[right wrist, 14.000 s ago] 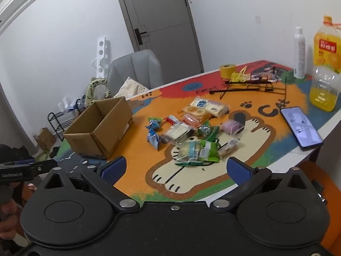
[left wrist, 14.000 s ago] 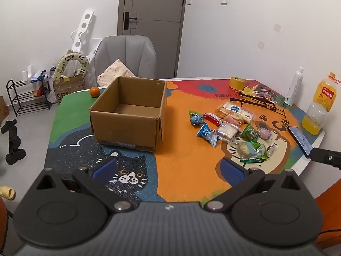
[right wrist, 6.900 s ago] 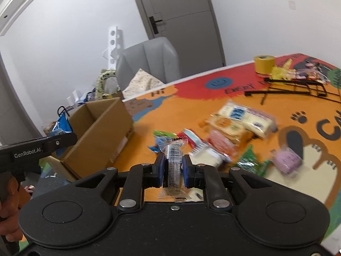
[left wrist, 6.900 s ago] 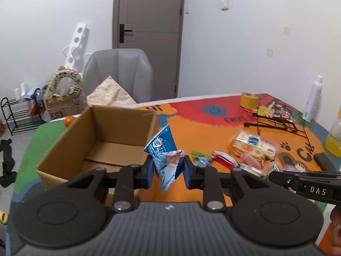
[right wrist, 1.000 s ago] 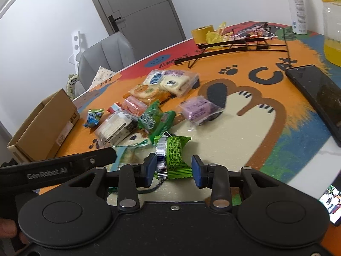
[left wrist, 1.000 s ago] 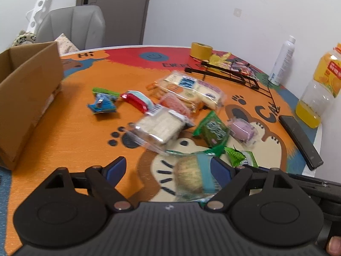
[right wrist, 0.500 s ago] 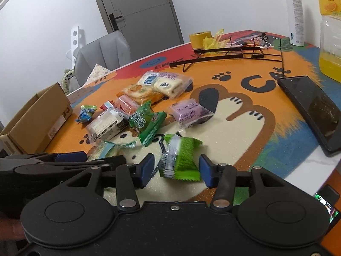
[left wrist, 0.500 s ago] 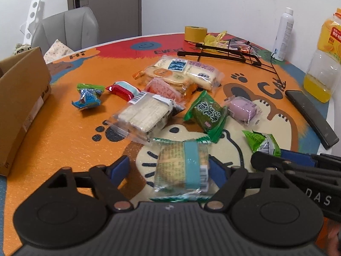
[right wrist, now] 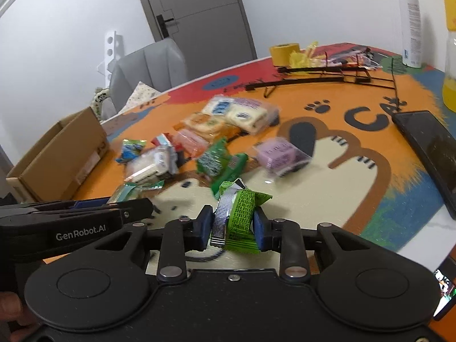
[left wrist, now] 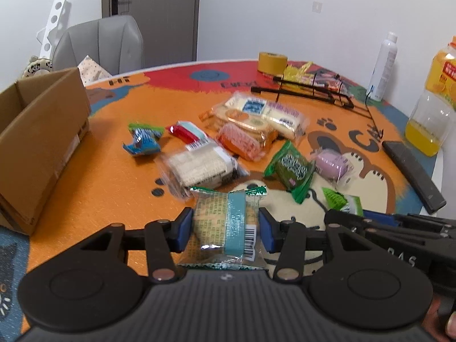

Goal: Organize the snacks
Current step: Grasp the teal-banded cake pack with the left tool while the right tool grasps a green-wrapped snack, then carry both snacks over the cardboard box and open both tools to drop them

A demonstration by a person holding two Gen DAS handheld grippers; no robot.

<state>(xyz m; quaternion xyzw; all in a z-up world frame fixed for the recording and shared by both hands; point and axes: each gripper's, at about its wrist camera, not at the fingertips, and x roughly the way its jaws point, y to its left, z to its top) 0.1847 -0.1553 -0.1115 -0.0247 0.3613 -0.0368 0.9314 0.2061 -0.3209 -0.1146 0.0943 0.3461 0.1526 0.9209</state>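
Note:
My left gripper [left wrist: 225, 229] is shut on a clear snack pack with a teal band [left wrist: 225, 225], held just above the table. My right gripper [right wrist: 232, 225] is shut on a bright green and silver snack packet [right wrist: 238, 216]. The right gripper also shows at the lower right of the left wrist view [left wrist: 399, 228], and the left gripper at the lower left of the right wrist view [right wrist: 74, 216]. Several loose snacks lie ahead: a green packet [left wrist: 292, 169], a purple one [left wrist: 332, 165], a clear cracker pack [left wrist: 199, 168]. The open cardboard box [left wrist: 42, 131] stands at the left.
A black phone [left wrist: 410, 168] lies near the right table edge. An orange juice bottle [left wrist: 436, 99], a white spray bottle [left wrist: 383, 68], a yellow tape roll [left wrist: 272, 61] and a black wire rack [left wrist: 310, 92] stand at the back right. A grey chair [left wrist: 99, 45] is behind the table.
Both grippers have closed: the left on the teal-banded pack, the right on the bright green packet. Both have lifted slightly off the table.

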